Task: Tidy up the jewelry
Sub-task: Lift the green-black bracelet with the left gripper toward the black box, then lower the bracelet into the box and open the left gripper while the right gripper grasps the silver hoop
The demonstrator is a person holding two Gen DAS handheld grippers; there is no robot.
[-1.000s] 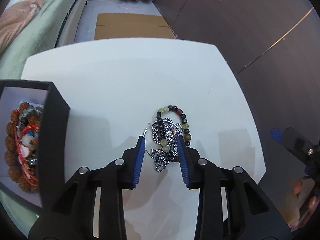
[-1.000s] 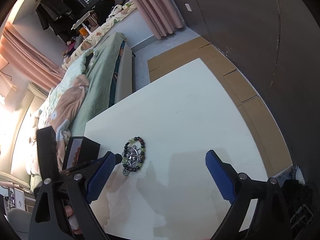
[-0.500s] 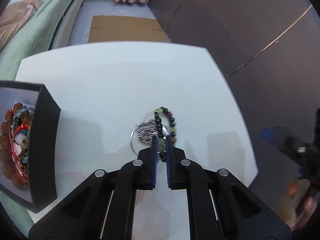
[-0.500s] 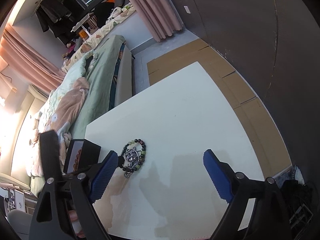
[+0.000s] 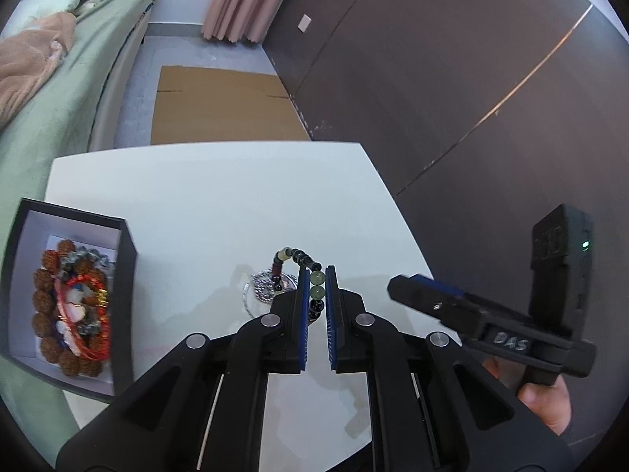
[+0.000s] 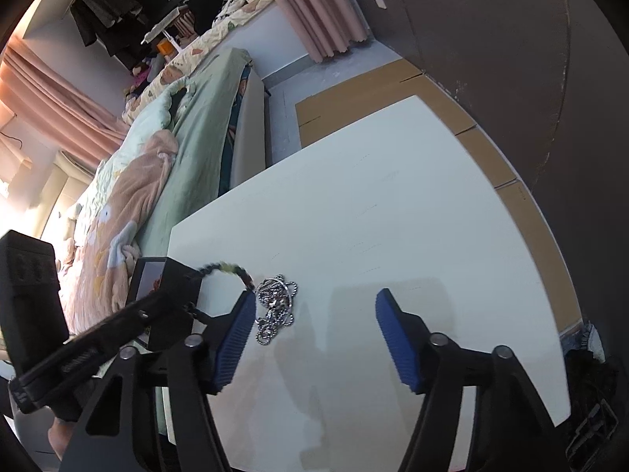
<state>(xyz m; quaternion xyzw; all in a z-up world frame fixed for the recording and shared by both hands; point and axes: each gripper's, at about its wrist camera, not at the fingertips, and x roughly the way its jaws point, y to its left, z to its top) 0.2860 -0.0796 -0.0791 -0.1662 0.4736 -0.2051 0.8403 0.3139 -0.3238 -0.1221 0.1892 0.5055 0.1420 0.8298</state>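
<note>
At frame centre, left claw (image 5: 315,289) clamps bead bracelet (image 5: 317,290) above table (image 5: 220,196); right claw (image 6: 314,314) gapes wide over silver chain (image 6: 275,305).

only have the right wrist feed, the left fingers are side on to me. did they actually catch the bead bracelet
observer: yes, the left gripper is shut on the bead bracelet, with two pale green beads pinched between the blue pads.
operator: whats in the black box, i only see its side
observer: the black box holds a brown bead strand and a red bracelet.
operator: any room left in it
observer: yes, its bottom is bare along the far side, past the beads.
</note>
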